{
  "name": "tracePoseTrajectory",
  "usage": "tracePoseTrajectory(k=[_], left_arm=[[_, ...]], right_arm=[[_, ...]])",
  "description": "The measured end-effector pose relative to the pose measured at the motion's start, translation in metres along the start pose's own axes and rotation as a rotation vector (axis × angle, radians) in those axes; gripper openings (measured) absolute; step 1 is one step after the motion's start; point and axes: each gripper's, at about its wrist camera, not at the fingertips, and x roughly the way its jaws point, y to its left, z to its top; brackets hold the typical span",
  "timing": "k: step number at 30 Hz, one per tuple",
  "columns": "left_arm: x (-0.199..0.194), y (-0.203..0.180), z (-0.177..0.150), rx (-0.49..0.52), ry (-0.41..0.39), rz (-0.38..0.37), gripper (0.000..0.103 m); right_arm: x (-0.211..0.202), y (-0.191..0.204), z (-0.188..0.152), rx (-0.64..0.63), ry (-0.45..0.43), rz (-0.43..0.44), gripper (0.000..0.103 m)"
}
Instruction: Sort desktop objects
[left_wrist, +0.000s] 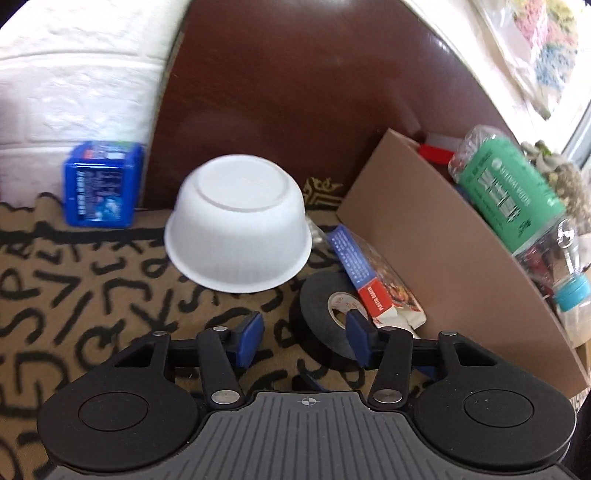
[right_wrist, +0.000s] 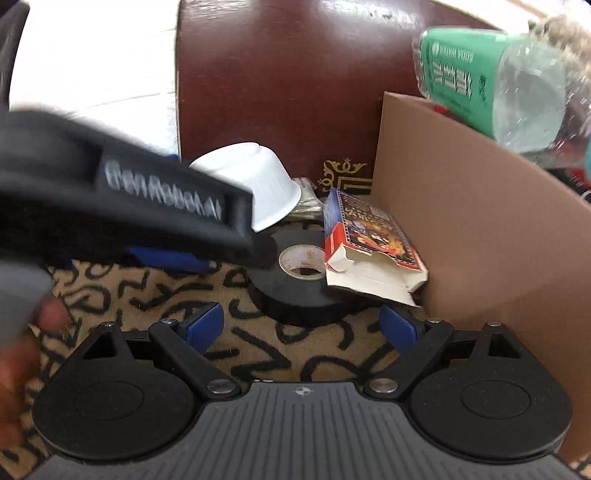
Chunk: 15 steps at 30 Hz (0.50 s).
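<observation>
1. Left gripper: spread wide, holding nothing, blue pads low over the patterned cloth.
2. Tape roll: black, flat on the cloth, just ahead of the left gripper and toward its right pad, which overlaps the roll's core; contact impossible to judge.
3. Card box: open-ended, red, white and blue, leaning over the far right edge of the roll, against the wall of the carton.
4. Bowl: white, upside down on the cloth, ahead and left of the left gripper, well beyond its pads.
5. Blue box: far left on the cloth, at the foot of the white wall.
6. Bottle: clear with green label, lying tilted in the carton, cap toward the camera.
7. Right gripper: also spread wide and empty, low over the cloth.
8. Roll in the right view: straight ahead, between the lines of the two pads, just past their tips.
9. Card box there: resting on the roll's right side, open end facing the gripper, beside the carton.
10. Left gripper in that view: blurred, crossing from the left, partly hiding the bowl.
</observation>
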Motion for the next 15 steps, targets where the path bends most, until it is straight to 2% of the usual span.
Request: tracePoseTrajectory(k=[3, 8, 10, 12, 15], left_arm=[[0.011, 0.002, 0.004, 0.009, -0.005, -0.017, 0.065], [0.025, 0.009, 0.013, 0.045, 0.024, -0.062, 0.063], [0.03, 0.008, 0.015, 0.051, 0.028, -0.061, 0.049], [0.03, 0.002, 0.011, 0.069, 0.019, -0.042, 0.049], [0.023, -0.011, 0.001, 0.15, 0.005, 0.006, 0.046]], right_arm=[[0.006, -0.001, 0.005, -0.01, 0.0, -0.003, 0.091], [0.02, -0.01, 0.01, 0.001, 0.005, 0.054, 0.088], [0.021, -0.016, 0.011, 0.005, -0.003, 0.069, 0.08], [0.02, -0.018, 0.009, -0.007, -0.004, 0.093, 0.08], [0.016, -0.019, 0.005, -0.039, -0.005, 0.119, 0.08]])
